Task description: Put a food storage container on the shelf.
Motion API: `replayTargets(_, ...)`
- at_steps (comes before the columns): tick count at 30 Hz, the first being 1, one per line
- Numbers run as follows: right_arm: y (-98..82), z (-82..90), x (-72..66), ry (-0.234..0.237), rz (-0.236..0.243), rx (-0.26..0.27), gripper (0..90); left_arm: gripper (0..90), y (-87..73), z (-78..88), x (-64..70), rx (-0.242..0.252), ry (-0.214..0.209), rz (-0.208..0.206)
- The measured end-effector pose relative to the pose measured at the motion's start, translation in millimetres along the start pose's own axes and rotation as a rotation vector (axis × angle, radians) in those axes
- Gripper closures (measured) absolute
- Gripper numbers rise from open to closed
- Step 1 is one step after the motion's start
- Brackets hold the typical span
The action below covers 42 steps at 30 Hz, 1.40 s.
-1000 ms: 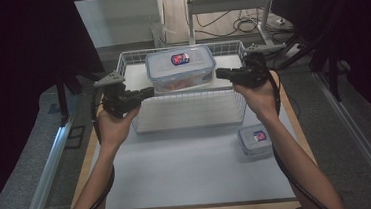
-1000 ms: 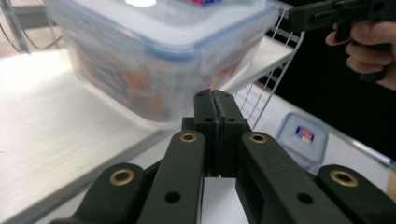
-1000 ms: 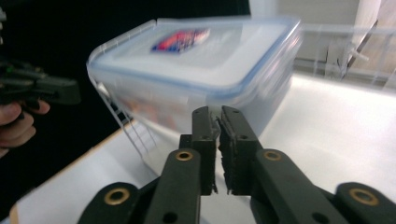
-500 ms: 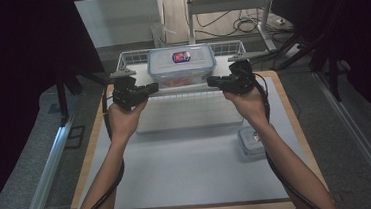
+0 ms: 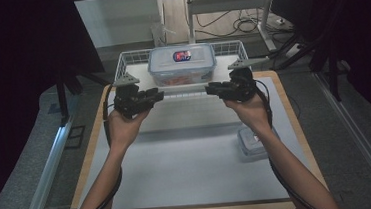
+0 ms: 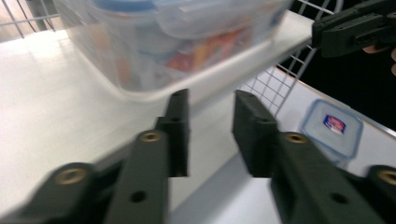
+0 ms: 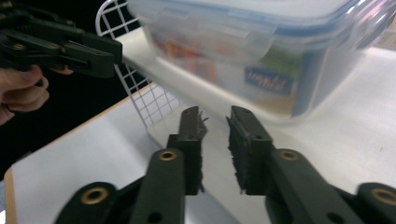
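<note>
White-topped table with a white wire basket at its far edge: the clear lidded plastic food box rests there, long axis left–right, between the left gripper and right gripper, both equally near, their jaws just parted and empty.

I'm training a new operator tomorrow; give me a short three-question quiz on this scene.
1. True or false: the large clear plastic food box with a blue-edged lid sits in the white wire basket.
2. Is anything between the jaws of the left gripper? A) the box B) nothing C) a cable
3. On which of the person's sides does the small clear lidded box lie on the white table mat?

Key: 1 true. 2 B; its jaws have just been opening, as have those of the right gripper. 3 right.
</note>
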State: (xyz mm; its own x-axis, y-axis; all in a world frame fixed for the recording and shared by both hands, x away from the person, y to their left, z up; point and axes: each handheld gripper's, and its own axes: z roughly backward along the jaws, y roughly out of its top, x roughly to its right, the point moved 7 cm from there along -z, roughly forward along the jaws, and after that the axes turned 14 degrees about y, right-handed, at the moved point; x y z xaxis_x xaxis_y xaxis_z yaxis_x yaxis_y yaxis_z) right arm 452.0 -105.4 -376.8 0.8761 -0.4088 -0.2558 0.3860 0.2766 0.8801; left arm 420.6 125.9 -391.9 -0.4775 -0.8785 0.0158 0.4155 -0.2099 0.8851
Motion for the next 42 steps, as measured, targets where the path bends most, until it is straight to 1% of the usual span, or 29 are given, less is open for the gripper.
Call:
replayTargets(1, -7.0, 1.7, -6.1, 0.008, 0.01, -0.008, 67.7, 57.0, -5.3, 5.8, 4.9, 0.002, 0.001, -0.015)
replayTargets(3, -9.7, 2.2, -8.4, 0.012, 0.01, -0.011, 66.2, 54.6, -8.4, 8.4, 7.5, 0.001, 0.0, -0.024)
replayTargets(5, -21.4, 3.7, -16.9, 0.018, 0.029, -0.03, 60.1, 45.8, -19.4, 15.8, 15.7, -0.002, 0.006, -0.051)
replayTargets(7, -29.7, 4.8, -22.7, 0.016, 0.04, -0.04, 56.5, 40.2, -26.9, 19.5, 20.6, -0.005, 0.004, -0.064)
replayTargets(8, -32.9, 5.5, -24.5, 0.015, 0.047, -0.044, 54.5, 38.2, -26.9, 19.5, 20.6, -0.005, 0.004, -0.064)
replayTargets(9, -38.3, 6.5, -28.0, 0.016, 0.054, -0.05, 51.9, 36.0, -37.0, 24.1, 26.1, -0.005, 0.008, -0.083)
replayTargets(10, -43.0, 7.1, -30.6, 0.016, 0.061, -0.057, 50.0, 34.3, -41.5, 25.7, 28.2, -0.006, 0.007, -0.089)
replayTargets(13, -51.9, 8.4, -34.6, 0.006, 0.076, -0.065, 45.3, 30.6, -51.6, 29.3, 32.3, 0.001, 0.002, -0.089)
replayTargets(14, -60.9, 10.3, -38.2, 0.001, 0.087, -0.076, 40.8, 26.5, -59.8, 31.4, 34.8, 0.005, -0.001, -0.076)
replayTargets(16, -65.0, 11.3, -39.9, -0.002, 0.088, -0.075, 38.8, 21.9, -64.5, 32.4, 35.7, 0.006, -0.001, -0.07)
replayTargets(17, -73.7, 14.1, -42.7, -0.007, 0.086, -0.072, 34.8, 19.3, -70.8, 33.4, 36.5, 0.003, 0.002, -0.064)
replayTargets(18, -73.7, 14.1, -42.7, -0.007, 0.086, -0.072, 34.8, 19.3, -74.5, 33.9, 37.0, 0.001, 0.004, -0.061)
replayTargets(19, -80.3, 16.0, -43.9, -0.01, 0.086, -0.076, 30.9, 16.6, -79.3, 34.6, 37.4, -0.002, 0.006, -0.057)
replayTargets(20, -84.2, 16.8, -44.2, -0.016, 0.086, -0.079, 29.1, 15.5, -88.7, 35.6, 39.4, -0.003, 0.006, -0.038)
replayTargets(22, -92.1, 18.0, -44.9, -0.027, 0.085, -0.085, 25.9, 13.0, -98.2, 36.9, 40.4, -0.013, 0.006, -0.036)
replayTargets(23, -96.1, 18.5, -45.1, -0.032, 0.086, -0.086, 24.7, 12.0, -98.2, 36.9, 40.4, -0.013, 0.006, -0.036)
replayTargets(24, -100.1, 19.2, -45.4, -0.038, 0.086, -0.085, 23.5, 11.3, -106.6, 38.6, 41.7, -0.012, 0.009, -0.036)
replayTargets(26, -108.1, 20.0, -45.9, -0.046, 0.092, -0.084, 21.5, 9.9, -114.4, 40.4, 43.2, -0.006, 0.007, -0.026)
replayTargets(28, -116.0, 20.7, -46.4, -0.056, 0.095, -0.101, 19.6, 8.9, -118.2, 40.8, 44.1, -0.007, 0.003, -0.024)
replayTargets(29, -119.5, 21.5, -46.9, -0.06, 0.098, -0.1, 18.9, 7.9, -125.7, 41.7, 45.3, -0.009, 0.009, -0.03)
replayTargets(31, -126.2, 23.0, -48.1, -0.06, 0.093, -0.093, 17.5, 6.1, -133.3, 42.3, 46.0, -0.009, 0.025, -0.041)
replayTargets(33, -133.8, 24.3, -49.5, -0.056, 0.083, -0.087, 16.4, 3.8, -141.4, 42.9, 46.0, -0.013, 0.06, -0.066)
replayTargets(34, -133.8, 24.3, -49.5, -0.056, 0.083, -0.087, 16.4, 3.7, -141.4, 42.9, 46.0, -0.013, 0.06, -0.066)
replayTargets(35, -142.5, 24.8, -51.0, -0.054, 0.081, -0.093, 15.0, 3.2, -149.9, 44.0, 46.1, -0.013, 0.092, -0.094)
replayTargets(36, -147.0, 25.1, -51.7, -0.057, 0.085, -0.101, 14.4, 2.7, -149.9, 44.0, 46.1, -0.013, 0.092, -0.094)
replayTargets(37, -151.4, 25.5, -52.4, -0.061, 0.089, -0.109, 13.7, 2.4, -158.6, 44.9, 47.1, -0.011, 0.1, -0.093)
replayTargets(38, -151.4, 25.5, -52.4, -0.061, 0.089, -0.109, 13.7, 2.3, -158.6, 44.9, 47.1, -0.011, 0.1, -0.093)
replayTargets(39, -158.3, 27.3, -53.7, -0.076, 0.105, -0.117, 12.6, 1.8, -166.5, 45.2, 48.7, -0.014, 0.09, -0.086)
replayTargets(42, -166.0, 30.9, -56.3, -0.078, 0.11, -0.111, 11.1, 1.5, -180.0, 45.8, 51.3, -0.038, 0.089, -0.093)
